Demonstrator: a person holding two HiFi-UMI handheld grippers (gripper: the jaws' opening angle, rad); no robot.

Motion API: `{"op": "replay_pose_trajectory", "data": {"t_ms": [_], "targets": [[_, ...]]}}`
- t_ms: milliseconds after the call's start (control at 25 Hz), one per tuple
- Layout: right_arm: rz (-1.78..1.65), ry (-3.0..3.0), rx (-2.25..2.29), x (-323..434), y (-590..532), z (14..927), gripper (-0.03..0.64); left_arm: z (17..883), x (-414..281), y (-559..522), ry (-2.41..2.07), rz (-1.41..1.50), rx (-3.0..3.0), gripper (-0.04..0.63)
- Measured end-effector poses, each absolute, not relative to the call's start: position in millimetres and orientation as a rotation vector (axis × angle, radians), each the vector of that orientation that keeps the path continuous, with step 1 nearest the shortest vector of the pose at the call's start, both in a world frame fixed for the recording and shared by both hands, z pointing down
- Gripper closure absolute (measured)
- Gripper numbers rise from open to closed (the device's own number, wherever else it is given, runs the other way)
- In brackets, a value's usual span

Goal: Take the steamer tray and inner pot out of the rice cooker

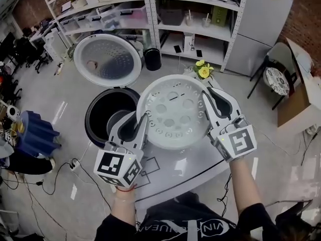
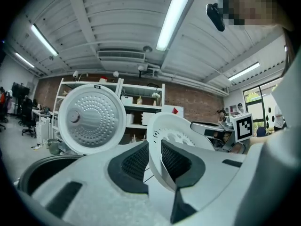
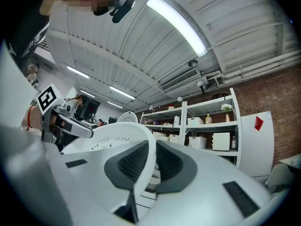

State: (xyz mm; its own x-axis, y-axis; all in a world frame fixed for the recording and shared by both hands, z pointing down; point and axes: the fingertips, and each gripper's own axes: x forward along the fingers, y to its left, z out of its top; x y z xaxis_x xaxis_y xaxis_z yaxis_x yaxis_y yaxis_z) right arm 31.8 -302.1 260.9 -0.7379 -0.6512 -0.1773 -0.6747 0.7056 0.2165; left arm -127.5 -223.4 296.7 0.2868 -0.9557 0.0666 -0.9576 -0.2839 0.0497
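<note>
A white round steamer tray (image 1: 173, 109) with holes hangs in the air to the right of the black rice cooker (image 1: 98, 112). My left gripper (image 1: 142, 120) is shut on the tray's left rim (image 2: 153, 149). My right gripper (image 1: 204, 98) is shut on its right rim (image 3: 149, 154). The cooker stands with its lid (image 1: 107, 59) swung up, and its dark inner pot (image 1: 118, 119) shows inside. In the left gripper view the lid (image 2: 91, 118) and the cooker's black rim (image 2: 44, 171) lie to the left of the tray.
A white round table (image 1: 195, 164) lies under the tray. Yellow flowers (image 1: 203, 70) sit at its far edge. Shelving (image 1: 170, 14) with boxes stands behind, and a black bin (image 1: 152, 58) sits on the floor. A blue object (image 1: 32, 134) is at the left.
</note>
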Motion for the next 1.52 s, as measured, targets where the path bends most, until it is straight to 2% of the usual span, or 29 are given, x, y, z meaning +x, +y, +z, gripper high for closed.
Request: {"op": "replay_pose_trajectory", "data": {"t_ms": [360, 720, 1200, 1520], "targets": [[0.224, 2.883, -1.304, 108, -329, 324, 0.568, 348, -60, -261, -1.656, 0.113, 2.452, 0.512], [0.011, 2.935, -1.407, 148, -361, 405, 0.568, 424, -23, -297, -1.538, 0.217, 2.363, 0.512], [-0.321, 3.008, -1.438, 150, -421, 512, 0.568, 518, -23, -357, -1.511, 0.224, 2.145, 0.512], [-0.467, 3.103, -1.39, 129, -469, 552, 0.568, 556, -43, -400, -1.553, 0.173, 1.989, 0.512]]}}
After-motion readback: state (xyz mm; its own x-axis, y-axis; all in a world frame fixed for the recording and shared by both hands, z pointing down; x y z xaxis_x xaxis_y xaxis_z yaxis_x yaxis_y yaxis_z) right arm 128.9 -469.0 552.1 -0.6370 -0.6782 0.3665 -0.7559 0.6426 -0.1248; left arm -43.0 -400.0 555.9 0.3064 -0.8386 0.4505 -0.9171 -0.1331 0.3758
